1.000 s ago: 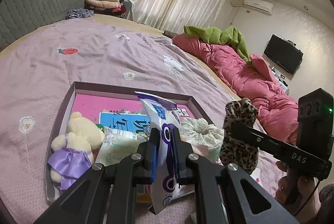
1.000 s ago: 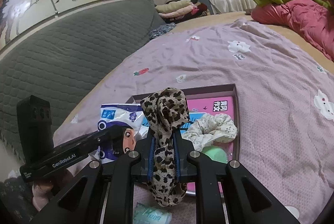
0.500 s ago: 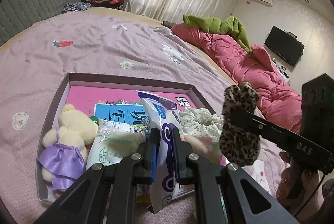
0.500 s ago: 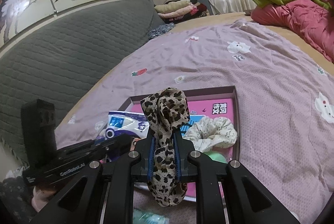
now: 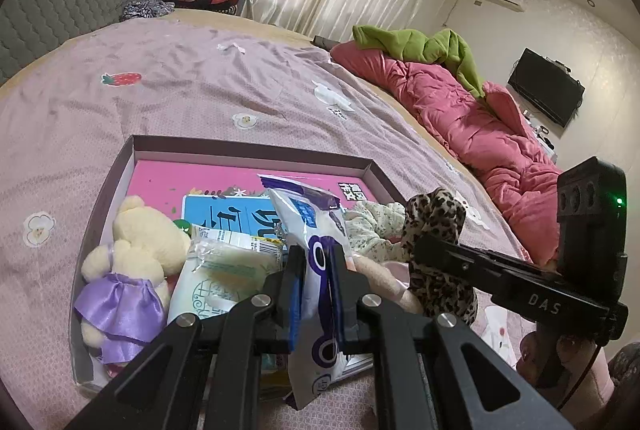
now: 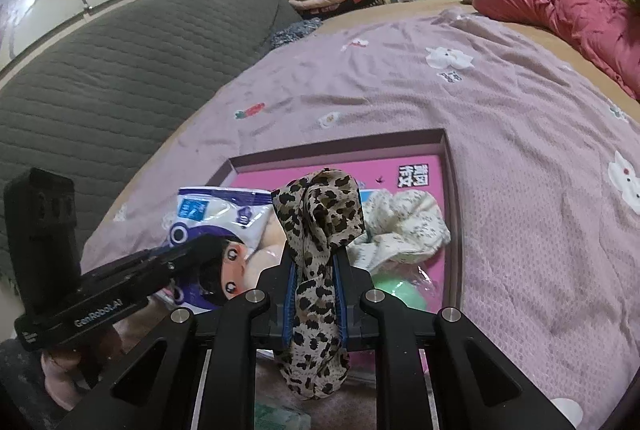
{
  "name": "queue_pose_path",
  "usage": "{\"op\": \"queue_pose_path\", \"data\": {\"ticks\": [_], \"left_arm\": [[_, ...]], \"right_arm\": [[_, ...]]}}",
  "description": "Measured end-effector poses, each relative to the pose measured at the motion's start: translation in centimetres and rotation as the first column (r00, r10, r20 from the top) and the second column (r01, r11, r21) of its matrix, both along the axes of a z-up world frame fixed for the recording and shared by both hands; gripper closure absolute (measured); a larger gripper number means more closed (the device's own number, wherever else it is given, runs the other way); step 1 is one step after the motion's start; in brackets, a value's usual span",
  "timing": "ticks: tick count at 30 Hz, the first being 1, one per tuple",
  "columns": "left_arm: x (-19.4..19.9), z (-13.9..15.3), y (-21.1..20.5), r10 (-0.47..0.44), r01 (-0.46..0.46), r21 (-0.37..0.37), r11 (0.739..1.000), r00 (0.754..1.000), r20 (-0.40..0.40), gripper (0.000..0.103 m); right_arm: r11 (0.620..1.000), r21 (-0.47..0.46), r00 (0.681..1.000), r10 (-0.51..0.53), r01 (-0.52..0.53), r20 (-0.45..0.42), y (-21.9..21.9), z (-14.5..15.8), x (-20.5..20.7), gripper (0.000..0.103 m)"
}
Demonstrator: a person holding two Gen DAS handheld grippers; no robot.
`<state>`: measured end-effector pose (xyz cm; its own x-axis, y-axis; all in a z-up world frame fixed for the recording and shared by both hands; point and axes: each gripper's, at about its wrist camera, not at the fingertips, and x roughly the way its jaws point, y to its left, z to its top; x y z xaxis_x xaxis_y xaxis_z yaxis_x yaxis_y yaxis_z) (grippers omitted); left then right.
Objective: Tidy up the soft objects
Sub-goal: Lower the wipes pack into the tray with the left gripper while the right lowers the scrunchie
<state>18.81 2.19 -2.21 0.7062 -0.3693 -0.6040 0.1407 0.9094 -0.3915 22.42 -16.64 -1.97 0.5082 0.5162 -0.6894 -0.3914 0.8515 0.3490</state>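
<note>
**Two Tongs, Two Soft Loads Over a Bedroom Tray**

On a bed under a lilac quilt (image 5: 208,89), a person is working a pair of hand-held tongs above a shallow box tray (image 5: 248,149) lined in pink. To the far left of the left gripper (image 5: 314,294), a cream plush bear (image 5: 136,242) in a purple satin skirt is lying inside the tray against its left wall. Just left of the same tongs, a clear pack of tissues (image 5: 216,282) is resting on the tray floor. The left gripper itself is standing clamped on a white-and-purple plastic pouch (image 5: 316,242), whose upper end is rising above the fingertips and whose lower end is hanging below them, over the tray's near edge. Just right of it, a pale floral scrunchie (image 5: 372,226) is sitting in the tray.

Further right, the right gripper (image 6: 316,294) is pinching a leopard-print scrunchie (image 6: 320,230), the fabric bunching above the blue pads and drooping beneath them, held over the near right part of the tray. Seen from the right wrist, a green ball (image 6: 396,292) in clear wrap is lying just right of those tongs, beneath the floral scrunchie. Beyond the right gripper, a pink duvet (image 5: 480,125) and a green blanket (image 5: 420,45) are lying heaped along the bed's far edge.
</note>
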Motion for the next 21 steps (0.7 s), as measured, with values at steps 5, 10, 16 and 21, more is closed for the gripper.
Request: {"op": "queue_pose_path", "data": {"ticks": [5,10,16,21], "left_arm": [[0.1,-0.1,0.1,-0.001,0.001,-0.002,1.0,1.0,-0.004,0.09],[0.1,0.0,0.1,-0.001,0.001,-0.003,1.0,1.0,-0.003,0.09],[0.0,0.0,0.1,0.0,0.0,-0.002,1.0,1.0,-0.003,0.09],[0.0,0.0,0.1,0.0,0.0,-0.005,1.0,1.0,-0.005,0.09]], "right_arm": [[0.999,-0.04,1.0,-0.023,0.023,-0.003,-0.3,-0.5,0.3,0.085],[0.994,-0.11,0.998,-0.025,0.03,0.051,0.1,-0.2,-0.1,0.083],[0.986,-0.167,0.986,0.016,0.011,0.163,1.1,0.8,-0.9,0.079],[0.977,-0.215,0.994,0.025,-0.001,0.106,1.7,-0.6,-0.5,0.074]]}}
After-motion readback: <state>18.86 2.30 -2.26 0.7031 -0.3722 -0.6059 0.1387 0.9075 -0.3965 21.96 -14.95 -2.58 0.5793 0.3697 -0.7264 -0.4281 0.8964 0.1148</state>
